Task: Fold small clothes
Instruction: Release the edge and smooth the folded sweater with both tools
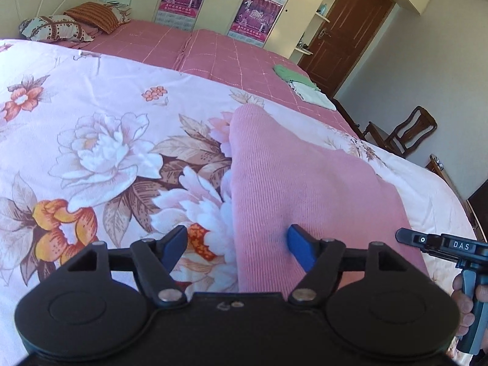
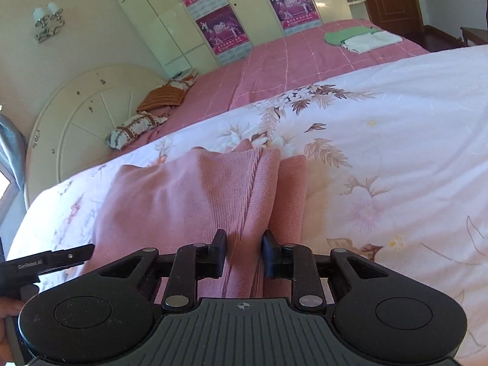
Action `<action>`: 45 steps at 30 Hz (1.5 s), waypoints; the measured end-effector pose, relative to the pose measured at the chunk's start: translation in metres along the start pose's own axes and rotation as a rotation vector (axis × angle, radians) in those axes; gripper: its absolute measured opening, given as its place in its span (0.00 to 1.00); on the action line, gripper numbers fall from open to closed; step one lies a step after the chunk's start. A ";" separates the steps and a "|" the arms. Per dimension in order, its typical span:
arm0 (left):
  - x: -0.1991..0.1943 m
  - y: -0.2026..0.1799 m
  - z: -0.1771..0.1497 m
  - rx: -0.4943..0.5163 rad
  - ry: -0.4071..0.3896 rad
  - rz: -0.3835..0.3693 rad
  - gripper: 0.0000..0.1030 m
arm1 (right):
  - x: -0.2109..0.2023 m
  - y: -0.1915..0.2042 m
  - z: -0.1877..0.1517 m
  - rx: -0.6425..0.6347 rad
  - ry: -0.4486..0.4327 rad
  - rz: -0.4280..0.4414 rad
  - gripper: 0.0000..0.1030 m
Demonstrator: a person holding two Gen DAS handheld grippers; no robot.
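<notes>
Left gripper (image 1: 238, 248): jaws spread wide, holding nothing, straddling the left edge of the pink ribbed knit garment (image 1: 292, 189).
Right gripper (image 2: 244, 253): jaws partly closed around a raised fold of that garment (image 2: 189, 195); a firm grip cannot be confirmed.
Garment: directly ahead of both tools on the floral bedspread (image 1: 100, 116).
Progress: apparently mid-fold; a folded green and white stack (image 2: 360, 38) lies far ahead.

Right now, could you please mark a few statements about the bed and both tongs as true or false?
1. The pink ribbed knit garment lies on the floral quilt. True.
2. The left tongs are clamped shut. False: open wide, straddling the garment's edge.
3. The right tongs have a garment fold between their fingers. True.
4. The folded green cloth lies on the floor. False: on the pink checked bedsheet.
</notes>
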State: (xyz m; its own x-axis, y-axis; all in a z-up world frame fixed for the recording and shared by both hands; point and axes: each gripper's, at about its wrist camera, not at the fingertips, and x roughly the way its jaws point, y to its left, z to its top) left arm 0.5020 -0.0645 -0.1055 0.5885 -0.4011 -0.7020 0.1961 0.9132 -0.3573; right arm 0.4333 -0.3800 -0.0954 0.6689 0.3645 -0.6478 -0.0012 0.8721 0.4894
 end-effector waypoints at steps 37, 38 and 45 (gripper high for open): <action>-0.011 -0.050 0.018 0.232 -0.055 0.122 0.72 | -0.011 0.002 0.004 -0.163 -0.095 -0.149 0.37; -0.023 -0.049 0.006 0.238 -0.057 0.104 0.72 | -0.026 0.005 -0.002 -0.182 -0.116 -0.122 0.37; -0.035 -0.032 -0.058 0.169 0.007 0.045 0.82 | -0.068 0.039 -0.068 -0.376 -0.023 -0.017 0.05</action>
State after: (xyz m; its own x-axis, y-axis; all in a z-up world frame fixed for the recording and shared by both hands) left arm 0.4301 -0.0837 -0.1054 0.5944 -0.3593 -0.7194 0.2988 0.9293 -0.2173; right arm 0.3373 -0.3489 -0.0716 0.6877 0.3453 -0.6386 -0.2601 0.9384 0.2273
